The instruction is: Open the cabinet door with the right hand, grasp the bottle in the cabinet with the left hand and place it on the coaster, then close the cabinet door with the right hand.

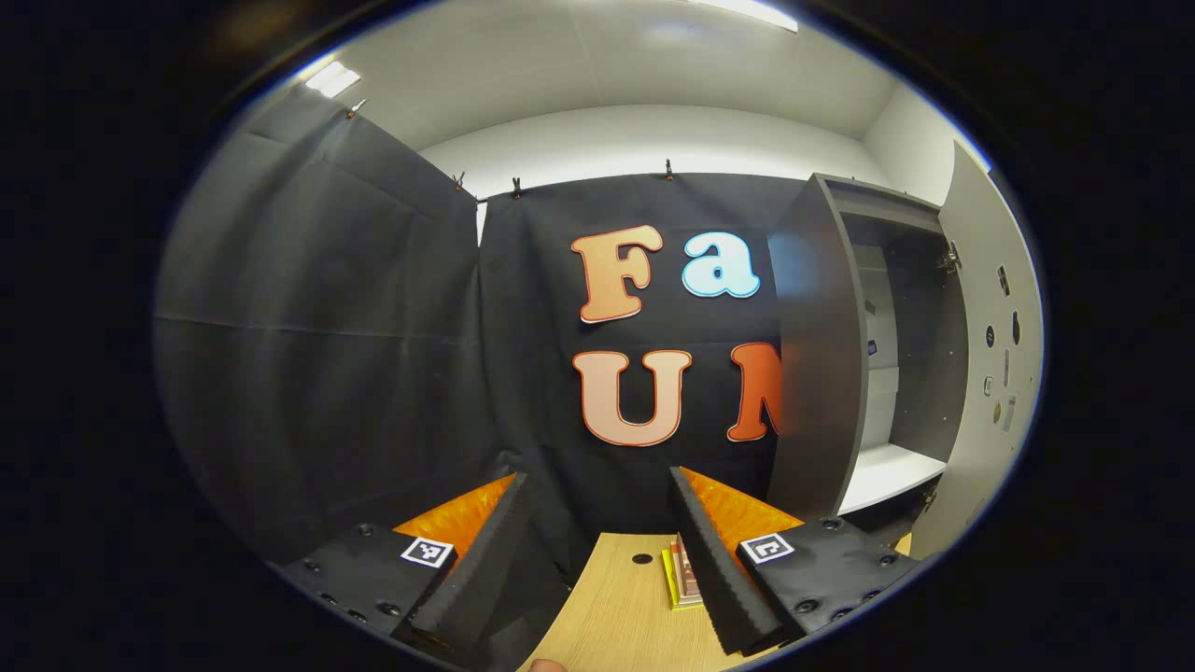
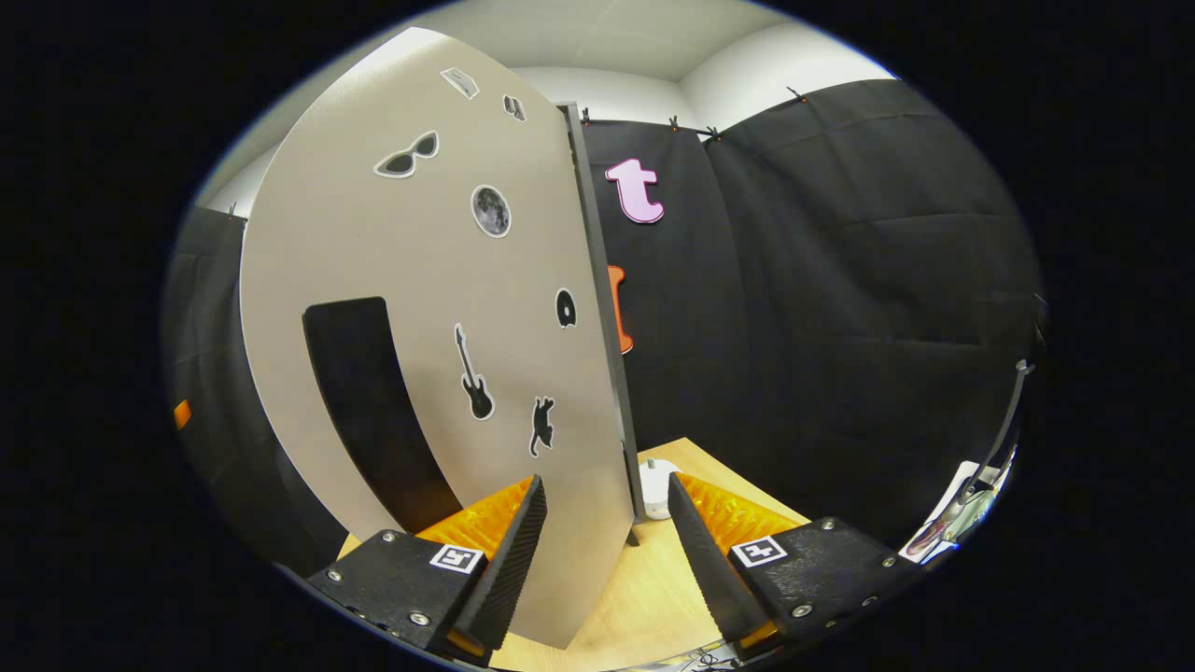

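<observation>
1. Left gripper view: your left gripper (image 1: 597,551) is spread wide and holds nothing. The cabinet (image 1: 822,355) stands open at the right, its white shelf (image 1: 887,476) bare as far as I can see; I can't find the bottle or coaster.
2. Right gripper view: your right gripper (image 2: 602,551) gapes empty, the cabinet door (image 2: 420,308) edge between its fingers, untouched. Judging so, closing remains.

The cabinet door (image 2: 420,327) hides the cabinet's inside from the right gripper view.
</observation>
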{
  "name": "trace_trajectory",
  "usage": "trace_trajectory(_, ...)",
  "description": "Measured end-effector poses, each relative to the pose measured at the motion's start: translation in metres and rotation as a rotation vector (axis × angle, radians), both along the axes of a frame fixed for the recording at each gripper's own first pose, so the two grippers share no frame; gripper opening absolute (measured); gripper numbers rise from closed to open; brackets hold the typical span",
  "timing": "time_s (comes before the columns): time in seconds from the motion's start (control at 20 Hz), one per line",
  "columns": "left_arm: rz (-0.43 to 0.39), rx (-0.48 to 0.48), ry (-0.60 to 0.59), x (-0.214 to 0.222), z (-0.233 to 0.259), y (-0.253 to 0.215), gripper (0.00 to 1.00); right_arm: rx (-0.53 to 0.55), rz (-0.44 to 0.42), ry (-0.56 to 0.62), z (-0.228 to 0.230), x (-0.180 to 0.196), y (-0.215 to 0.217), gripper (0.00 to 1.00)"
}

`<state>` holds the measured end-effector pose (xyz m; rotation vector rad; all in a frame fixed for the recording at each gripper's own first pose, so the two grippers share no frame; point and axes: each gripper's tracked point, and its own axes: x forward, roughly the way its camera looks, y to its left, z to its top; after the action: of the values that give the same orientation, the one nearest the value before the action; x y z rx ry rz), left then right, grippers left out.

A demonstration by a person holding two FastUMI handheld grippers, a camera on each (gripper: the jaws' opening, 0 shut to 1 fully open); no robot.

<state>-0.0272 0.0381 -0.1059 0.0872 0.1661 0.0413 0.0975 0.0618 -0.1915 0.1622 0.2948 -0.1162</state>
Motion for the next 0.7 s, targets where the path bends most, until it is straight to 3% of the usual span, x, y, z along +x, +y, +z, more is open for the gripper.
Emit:
trace_trajectory(0.15, 0.011, 0.007, -0.01, -0.006, 0.005, 0.009, 0.95, 0.011, 0.032, -0.005, 0.0, 0.004, 0.01, 0.82)
trace_trajectory(0.2, 0.014, 0.008, -0.011, -0.008, 0.005, 0.01, 0.96, 0.021, 0.05, -0.005, 0.0, 0.004, 0.016, 0.9)
trace_trajectory(0.25, 0.017, 0.008, -0.011, -0.01, 0.006, 0.013, 0.96, 0.028, 0.069, -0.004, -0.001, 0.005, 0.023, 0.91)
trace_trajectory(0.3, 0.02, 0.009, -0.011, -0.011, 0.007, 0.016, 0.96, 0.032, 0.089, -0.002, -0.001, 0.005, 0.028, 0.83)
trace_trajectory(0.35, 0.025, 0.01, -0.008, -0.012, 0.005, 0.019, 0.96, 0.031, 0.111, -0.001, -0.001, 0.007, 0.032, 0.92)
trace_trajectory(0.4, 0.032, 0.011, -0.004, -0.015, 0.005, 0.023, 0.96, 0.025, 0.134, 0.0, -0.002, 0.01, 0.034, 0.85)
trace_trajectory(0.45, 0.04, 0.011, -0.001, -0.017, 0.004, 0.028, 0.96, 0.023, 0.153, 0.001, -0.002, 0.009, 0.037, 0.94)
trace_trajectory(0.5, 0.047, 0.01, 0.001, -0.019, 0.003, 0.032, 0.96, 0.023, 0.175, 0.002, -0.001, 0.009, 0.041, 0.85)
trace_trajectory(0.55, 0.056, 0.01, 0.003, -0.021, 0.003, 0.036, 0.96, 0.028, 0.198, 0.003, -0.001, 0.008, 0.045, 0.94)
trace_trajectory(0.6, 0.066, 0.012, 0.004, -0.022, 0.004, 0.041, 0.96, 0.034, 0.218, 0.002, 0.001, 0.006, 0.049, 0.86)
trace_trajectory(0.7, 0.084, 0.017, 0.005, -0.028, 0.005, 0.052, 0.96, 0.045, 0.256, -0.011, 0.007, 0.002, 0.057, 0.86)
